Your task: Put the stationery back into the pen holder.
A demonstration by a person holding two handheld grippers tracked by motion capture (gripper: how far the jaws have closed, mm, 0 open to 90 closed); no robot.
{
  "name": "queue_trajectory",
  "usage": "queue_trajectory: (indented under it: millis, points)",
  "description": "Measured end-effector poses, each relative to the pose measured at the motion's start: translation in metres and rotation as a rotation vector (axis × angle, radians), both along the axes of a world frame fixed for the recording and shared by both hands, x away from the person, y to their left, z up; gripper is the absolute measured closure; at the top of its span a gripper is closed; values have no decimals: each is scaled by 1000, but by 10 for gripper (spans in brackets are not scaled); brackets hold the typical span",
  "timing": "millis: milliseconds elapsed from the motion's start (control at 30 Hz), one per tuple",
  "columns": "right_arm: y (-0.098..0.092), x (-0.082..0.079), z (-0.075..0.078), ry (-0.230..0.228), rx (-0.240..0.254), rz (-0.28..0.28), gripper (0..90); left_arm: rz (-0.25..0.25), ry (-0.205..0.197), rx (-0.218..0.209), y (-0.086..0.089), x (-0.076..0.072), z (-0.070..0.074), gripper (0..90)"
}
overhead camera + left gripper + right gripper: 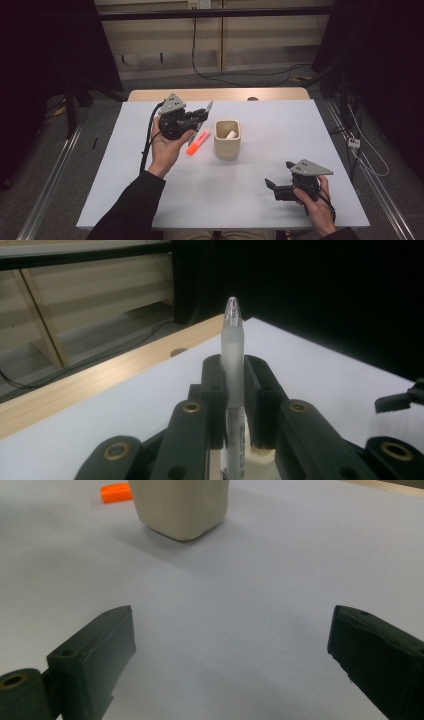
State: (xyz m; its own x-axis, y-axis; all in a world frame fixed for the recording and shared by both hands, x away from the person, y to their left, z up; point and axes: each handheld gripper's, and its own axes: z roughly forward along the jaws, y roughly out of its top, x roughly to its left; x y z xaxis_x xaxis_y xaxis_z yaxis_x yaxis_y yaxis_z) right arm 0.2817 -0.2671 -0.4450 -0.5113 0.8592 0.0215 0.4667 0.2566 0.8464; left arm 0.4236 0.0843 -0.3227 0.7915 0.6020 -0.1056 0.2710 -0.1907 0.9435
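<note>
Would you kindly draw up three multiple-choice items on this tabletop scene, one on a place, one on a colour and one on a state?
1. Where does the orange marker lie?
A. inside the cup
B. on the table, left of the cup, as the high view shows it
C. between the right gripper's jaws

2. What colour is the cup?
A. cream
B. blue
C. black

3. How does the left gripper stand?
A. wide open with nothing in it
B. lying on the table
C. shut on a frosted pen

Answers:
1 B, since the marker rests on the white top beside the cup.
2 A, as both the high view and the right gripper view show a pale cream wall.
3 C, because the left gripper view shows the jaws pressed on the pen's barrel, while the right gripper stands wide apart.
</note>
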Motion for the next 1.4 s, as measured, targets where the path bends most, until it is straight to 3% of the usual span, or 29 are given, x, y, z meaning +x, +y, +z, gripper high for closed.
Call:
queue_trajectory:
  millis: [467, 600, 867, 1067, 1167, 1400]
  points:
    - [0, -1, 0, -2, -3, 1, 50, 31, -21, -16, -17, 10, 4, 809]
    - [0, -1, 0, -2, -4, 1, 50, 24, -59, -6, -25, 11, 8, 808]
    - [0, -1, 0, -3, -2, 4, 50, 3, -61, -11, -43, 15, 10, 808]
    - [0, -1, 0, -2, -1, 5, 49, -9, -48, -48, -57, 18, 11, 808]
    - [0, -1, 0, 0, -1, 6, 49, -16, -56, -46, -64, 20, 10, 808]
    - [-1, -2, 0, -2, 2, 7, 49, -19, -24, -70, -70, 27, 1, 808]
